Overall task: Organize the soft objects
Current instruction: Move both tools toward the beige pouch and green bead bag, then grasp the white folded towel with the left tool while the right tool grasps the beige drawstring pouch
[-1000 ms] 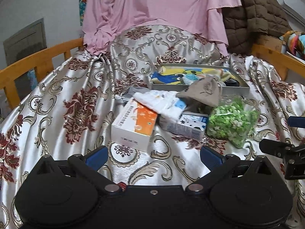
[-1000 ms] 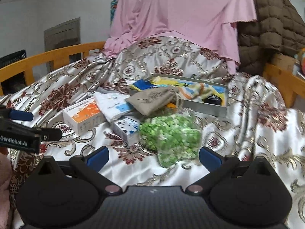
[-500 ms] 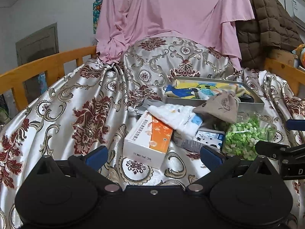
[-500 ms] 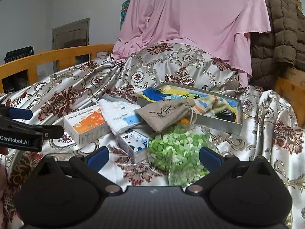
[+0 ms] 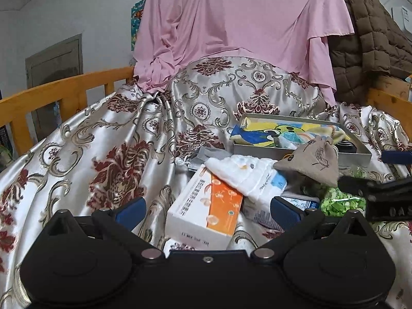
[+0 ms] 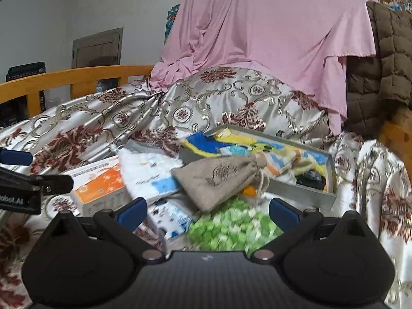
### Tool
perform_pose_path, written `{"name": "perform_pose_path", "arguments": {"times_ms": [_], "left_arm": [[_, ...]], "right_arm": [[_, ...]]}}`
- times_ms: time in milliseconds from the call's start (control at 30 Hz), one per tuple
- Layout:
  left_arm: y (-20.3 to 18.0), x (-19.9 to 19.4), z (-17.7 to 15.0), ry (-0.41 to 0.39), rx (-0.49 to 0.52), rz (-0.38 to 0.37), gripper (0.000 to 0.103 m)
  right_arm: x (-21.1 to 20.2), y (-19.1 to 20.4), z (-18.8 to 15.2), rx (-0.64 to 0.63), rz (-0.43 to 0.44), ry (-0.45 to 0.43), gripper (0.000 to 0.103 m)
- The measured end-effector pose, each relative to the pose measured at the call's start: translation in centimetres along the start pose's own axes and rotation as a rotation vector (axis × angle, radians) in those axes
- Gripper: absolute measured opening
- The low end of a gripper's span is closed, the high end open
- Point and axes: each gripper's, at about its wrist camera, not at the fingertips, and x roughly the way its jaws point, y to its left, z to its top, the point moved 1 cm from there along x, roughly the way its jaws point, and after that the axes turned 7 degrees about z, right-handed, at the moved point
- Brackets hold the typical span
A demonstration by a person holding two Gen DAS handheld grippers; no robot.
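Observation:
A pile lies on the patterned satin cover. A white and orange box [image 5: 206, 206] sits right between the fingers of my open left gripper [image 5: 207, 209]. A white cloth [image 5: 247, 175] drapes over it, and a beige drawstring pouch [image 5: 311, 159] rests beside that. My right gripper [image 6: 207, 209] is open, low over a bag of green pieces [image 6: 231, 226], with the pouch [image 6: 221, 177] just beyond. A grey tray [image 6: 303, 190] behind holds colourful fabric [image 6: 231, 146]. The white cloth [image 6: 146, 172] and orange box [image 6: 100, 190] lie to the left.
A blue and white carton [image 6: 170, 216] lies under the cloth. Wooden rails [image 5: 51, 95] border the bed on the left and a rail [image 5: 388, 103] on the right. A pink sheet [image 5: 231, 25] and a brown quilted coat [image 5: 370, 43] hang behind. The other gripper's finger [image 5: 373, 185] shows at right.
Both grippers have moved forward and lower toward the pile. The orange box now sits between the left fingers and the green bag lies under the right gripper. Both stay open.

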Motion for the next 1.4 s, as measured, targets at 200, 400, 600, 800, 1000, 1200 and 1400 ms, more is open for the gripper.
{"name": "perform_pose_path", "arguments": {"times_ms": [200,400,600,800,1000,1200,1400], "left_arm": [[-0.3,2.3,0.7,-0.015,-0.006,-0.028,0.102],[-0.7,4.4,1.1,-0.028,-0.021,-0.043,0.102],[-1.2,5.6,1.0,-0.022,-0.012,-0.055,0.102],[-1.9,5.9,0.8,-0.028,0.026,-0.054,0.102],[-2.5,6.4,0.7,-0.027,0.081,-0.041,0.102],[-4.4,7.3,0.8,-0.025,0.249,-0.07,0.102],[-6.6,7.9,0.5,-0.039,0.441,-0.096,0.102]], "right_arm": [[2.7,-1.0,1.2,0.012,-0.005,-0.044,0.103],[4.7,-1.4,1.1,0.01,-0.006,-0.054,0.103],[5.5,-1.4,0.2,0.021,0.002,-0.043,0.103],[5.5,-1.6,0.1,0.024,0.0,-0.048,0.103],[5.5,-2.1,0.1,0.035,-0.012,-0.047,0.103],[5.5,-2.7,0.0,0.047,-0.042,-0.045,0.103],[5.2,-4.0,0.1,0.072,-0.044,-0.055,0.102]]}}
